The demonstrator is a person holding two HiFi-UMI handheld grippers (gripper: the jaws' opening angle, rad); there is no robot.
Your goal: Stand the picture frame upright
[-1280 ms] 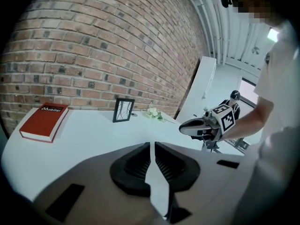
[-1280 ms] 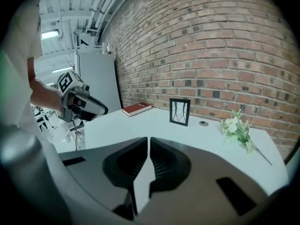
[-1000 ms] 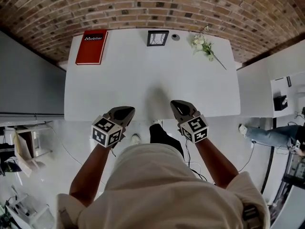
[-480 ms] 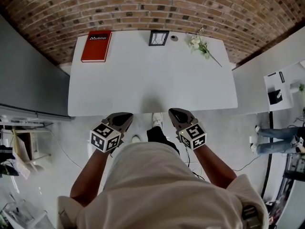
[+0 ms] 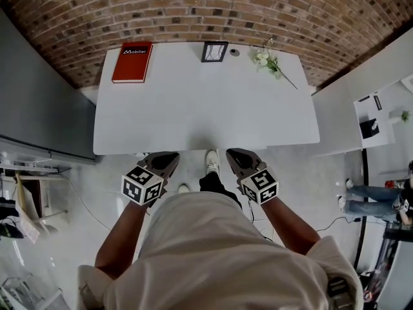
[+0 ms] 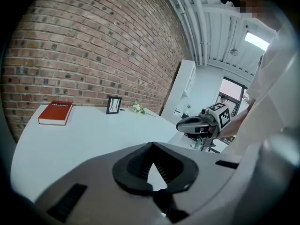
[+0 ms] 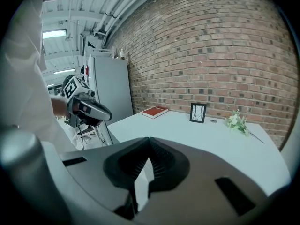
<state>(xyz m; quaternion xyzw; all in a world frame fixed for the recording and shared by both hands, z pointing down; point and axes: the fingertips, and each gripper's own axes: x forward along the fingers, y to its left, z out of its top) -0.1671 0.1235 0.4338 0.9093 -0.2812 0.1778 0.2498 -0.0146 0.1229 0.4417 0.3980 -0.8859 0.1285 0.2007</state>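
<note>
At the table's point(image 5: 193, 115) far left corner a red book point(image 5: 131, 62) is lying flat, and just right of it, about midway along the far edge by the brick wall, the frame point(image 5: 213, 51) is standing upright with its face turned toward the person; both gripper views are showing it on end, though whether it is resting on a strut of its own or leaning back on the wall I cannot tell. Just beside it on the right a small round thing point(image 5: 234, 52) is sitting on the table, too small to name, and farther right a sprig of white flowers point(image 5: 268, 60) is lying on its side. Down at the near edge the left gripper point(image 5: 169, 158) is hanging just off the table over the floor, its fingers pressed together on nothing. The right gripper point(image 5: 233, 155) is hanging beside it in the same way, tips meeting and nothing between them. Both are pointing toward the frame but are well apart from it, with the whole bare tabletop between. Judging from this, the standing step is looking done and no handling is under way. The next move is calling for little: keeping both grippers clear of the table so nothing jars the frame. Should it need straightening, that is calling for a long reach across the table and an opening of one gripper's fingers before they are closing on the frame's edge.
</note>
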